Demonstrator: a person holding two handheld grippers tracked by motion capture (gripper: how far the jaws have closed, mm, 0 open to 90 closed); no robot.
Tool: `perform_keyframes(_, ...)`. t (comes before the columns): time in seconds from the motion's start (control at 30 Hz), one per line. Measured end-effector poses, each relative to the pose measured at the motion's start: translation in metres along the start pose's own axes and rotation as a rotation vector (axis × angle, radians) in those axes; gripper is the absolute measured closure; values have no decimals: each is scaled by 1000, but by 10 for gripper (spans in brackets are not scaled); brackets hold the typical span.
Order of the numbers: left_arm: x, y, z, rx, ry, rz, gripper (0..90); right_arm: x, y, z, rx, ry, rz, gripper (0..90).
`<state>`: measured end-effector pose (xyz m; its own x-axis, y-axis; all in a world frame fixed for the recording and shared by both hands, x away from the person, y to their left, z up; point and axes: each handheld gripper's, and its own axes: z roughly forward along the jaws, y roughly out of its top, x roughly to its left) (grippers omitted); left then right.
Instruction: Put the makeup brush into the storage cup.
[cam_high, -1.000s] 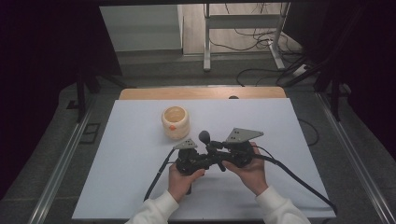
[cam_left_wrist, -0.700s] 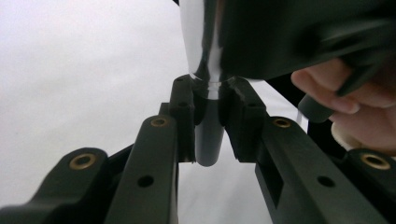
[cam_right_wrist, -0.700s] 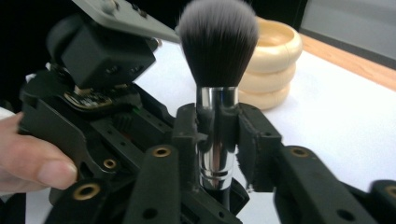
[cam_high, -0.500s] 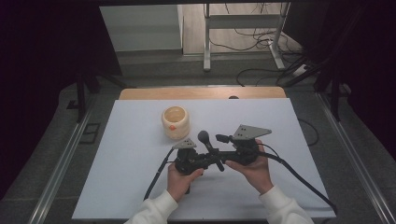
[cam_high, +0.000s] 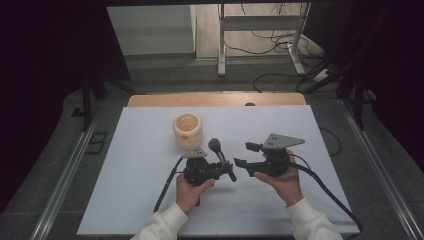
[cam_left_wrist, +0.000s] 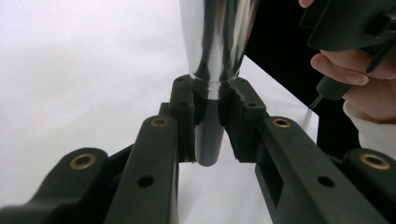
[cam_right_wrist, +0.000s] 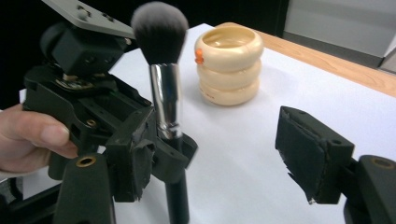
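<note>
While your left gripper (cam_high: 231, 174) pinches the makeup brush (cam_high: 220, 155) upright just above the white surface (cam_high: 130, 165), near the cream holder (cam_high: 187, 131), your right gripper (cam_high: 245, 156) sits spread wide beside it.

A makeup brush (cam_right_wrist: 166, 93) with dark bristles, silver ferrule and black handle stands upright.

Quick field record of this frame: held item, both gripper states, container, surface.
held item: makeup brush with black bristles, chrome ferrule, black handle, upright
left gripper: shut on the brush handle
right gripper: open, holding nothing, beside the brush
container: cream ribbed round pot with orange spot, open top, apart from the brush
surface: white table
</note>
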<state>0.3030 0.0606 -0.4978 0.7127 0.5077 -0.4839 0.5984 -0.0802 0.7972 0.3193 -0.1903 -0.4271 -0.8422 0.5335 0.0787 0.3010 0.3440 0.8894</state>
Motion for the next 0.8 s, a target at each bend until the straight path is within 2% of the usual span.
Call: perform_keyframes(0.8, 2, 2, -9, -3, 18, 31, 743, -22, -35, -11, 114, -32, 47, 234)
